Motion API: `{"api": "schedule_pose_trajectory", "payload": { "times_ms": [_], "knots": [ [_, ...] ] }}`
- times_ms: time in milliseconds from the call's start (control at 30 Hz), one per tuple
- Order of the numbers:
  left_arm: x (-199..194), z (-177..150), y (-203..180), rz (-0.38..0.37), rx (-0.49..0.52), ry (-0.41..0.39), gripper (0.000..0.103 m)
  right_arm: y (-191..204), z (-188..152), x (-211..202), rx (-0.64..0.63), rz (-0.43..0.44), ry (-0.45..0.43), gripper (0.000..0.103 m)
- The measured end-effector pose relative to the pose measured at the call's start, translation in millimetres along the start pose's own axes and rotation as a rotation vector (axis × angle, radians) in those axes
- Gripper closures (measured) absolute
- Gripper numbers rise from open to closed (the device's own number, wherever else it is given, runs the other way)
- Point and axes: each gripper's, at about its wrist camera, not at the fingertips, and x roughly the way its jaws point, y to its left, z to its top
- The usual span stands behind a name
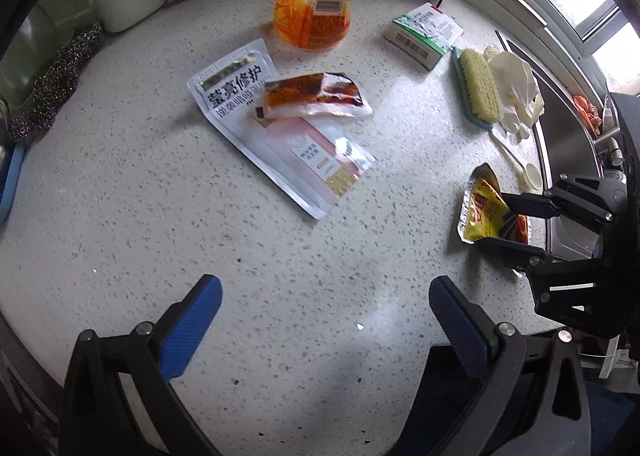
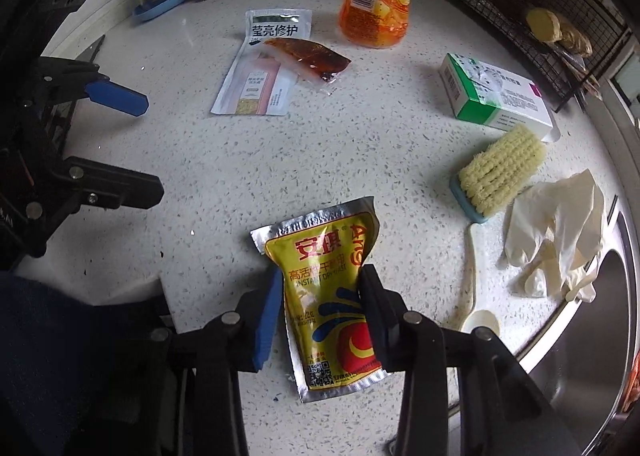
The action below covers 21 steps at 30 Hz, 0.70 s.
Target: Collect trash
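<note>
Yeast packet (image 2: 328, 296) pinched in right gripper (image 2: 320, 296) jaws over speckled white countertop (image 2: 200, 176); left gripper (image 1: 324, 296) jaws wide, empty.

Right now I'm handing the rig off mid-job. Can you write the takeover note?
Right gripper: fingers closed on the yellow yeast sachet, near the counter's sink edge.
Left gripper: open, empty, above bare counter.
Still lying out: white pouch with the sauce packet on top of it, orange wrapper, green-and-white box.
No bin is in view.
Done: one piece gripped. Left: bin it, then collect the rest.
</note>
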Motion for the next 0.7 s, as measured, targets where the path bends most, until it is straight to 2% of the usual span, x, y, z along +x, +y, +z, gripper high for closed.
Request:
{"api": "schedule_pose_trajectory", "payload": {
  "times_ms": [267, 500, 633, 700],
  "knots": [
    [-1.2, 41.6, 36.0, 0.062, 0.089, 0.015, 0.0, -29.3, 20.7, -9.9, 0.14, 0.003, -0.022, 0.067],
    [11.7, 83.7, 53.4, 0.098, 0.242, 0.053, 0.0, -43.7, 42.3, -17.3, 0.238, 0.014, -0.041, 0.067],
    [16.6, 104.8, 58.4, 0.118, 0.314, 0.06, 0.0, -45.2, 41.7, -23.2, 0.303, 0.028, -0.052, 0.067],
    [18.9, 115.1, 58.9, 0.133, 0.352, 0.058, 0.007, -48.5, 44.8, -27.0, 0.328, 0.028, -0.053, 0.067]
  ]
}}
